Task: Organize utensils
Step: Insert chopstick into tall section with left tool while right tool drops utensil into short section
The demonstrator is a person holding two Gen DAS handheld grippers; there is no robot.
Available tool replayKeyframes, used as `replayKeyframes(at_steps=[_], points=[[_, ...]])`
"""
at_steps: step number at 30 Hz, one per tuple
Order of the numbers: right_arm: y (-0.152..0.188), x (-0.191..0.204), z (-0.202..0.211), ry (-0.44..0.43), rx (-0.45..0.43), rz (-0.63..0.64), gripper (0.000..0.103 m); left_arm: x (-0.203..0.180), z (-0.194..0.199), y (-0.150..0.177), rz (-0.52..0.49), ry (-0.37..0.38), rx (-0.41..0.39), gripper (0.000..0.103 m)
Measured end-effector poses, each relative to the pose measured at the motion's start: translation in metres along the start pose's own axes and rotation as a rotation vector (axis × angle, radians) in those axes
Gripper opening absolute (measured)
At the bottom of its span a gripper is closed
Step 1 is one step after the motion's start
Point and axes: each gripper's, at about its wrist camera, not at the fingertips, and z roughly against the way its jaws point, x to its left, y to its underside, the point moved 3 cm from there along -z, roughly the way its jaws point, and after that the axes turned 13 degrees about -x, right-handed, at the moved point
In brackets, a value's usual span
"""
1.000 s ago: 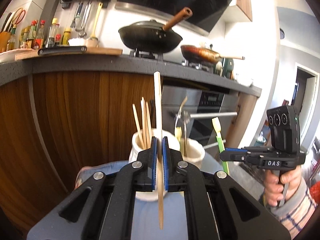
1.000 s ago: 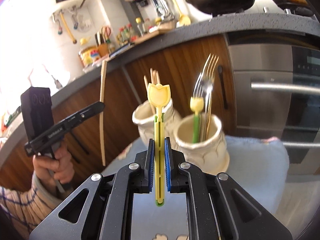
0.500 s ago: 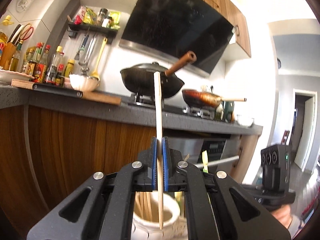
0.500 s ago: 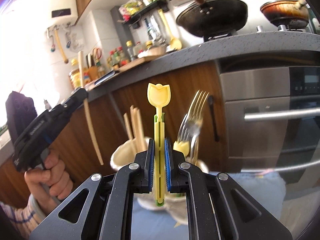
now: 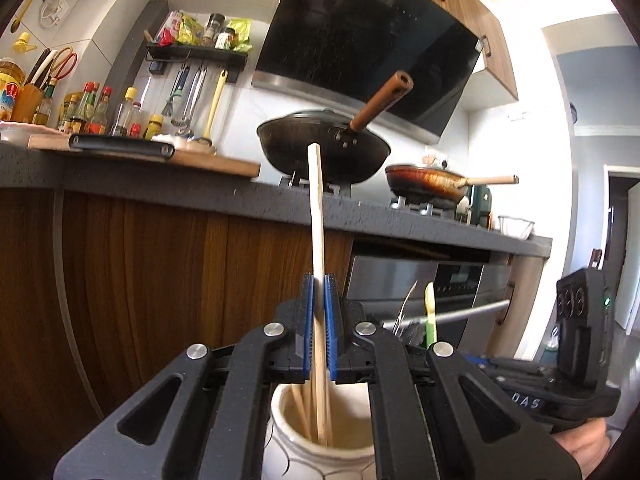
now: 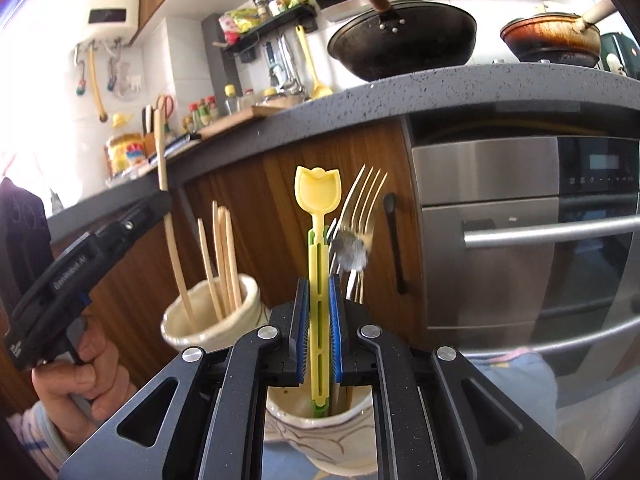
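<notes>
Wooden chopstick (image 5: 316, 240) is clamped upright by the left gripper (image 5: 319, 328), its lower end inside the cream jar (image 5: 320, 452) among other chopsticks. Yellow tulip spoon (image 6: 318, 264) is clamped by the right gripper (image 6: 319, 332), its tip inside the fork jar (image 6: 320, 420).

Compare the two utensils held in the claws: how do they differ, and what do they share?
The chopstick in the left claw is plain pale wood, thin and straight; the tulip spoon in the right claw is yellow plastic with a shaped head. The chopstick's lower end sits among other chopsticks in its holder; the spoon's sits beside forks. Both stand upright, clamped, lower ends inside cream holders.
</notes>
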Motion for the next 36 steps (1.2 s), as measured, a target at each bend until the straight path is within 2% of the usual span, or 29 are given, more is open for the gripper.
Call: replayKeyframes(at_steps=[13,21,28,30,32,34,36], points=[[0.021,0.007,-0.001,0.046,0.078,0.073,0.011,-0.004,0.000,0.035,-0.040,-0.028,0.173,0.005],[0.026,0.002,-0.003,0.071,0.106,0.081,0.011,-0.005,-0.001,0.041,-0.064,-0.033,0.211,0.005],[0.023,0.001,0.003,0.061,0.087,0.062,0.017,-0.006,0.000,0.044,-0.069,-0.026,0.223,0.007],[0.022,0.001,0.005,0.063,0.075,0.063,0.024,-0.006,0.000,0.044,-0.071,-0.027,0.221,0.012],[0.020,0.002,0.009,0.054,0.056,0.064,0.028,-0.005,0.002,0.042,-0.073,-0.030,0.210,0.028],[0.017,0.003,0.014,0.049,0.032,0.062,0.030,-0.005,0.004,0.040,-0.075,-0.030,0.198,0.038],[0.015,0.003,0.018,0.051,0.012,0.063,0.030,-0.005,0.007,0.038,-0.079,-0.028,0.188,0.039]])
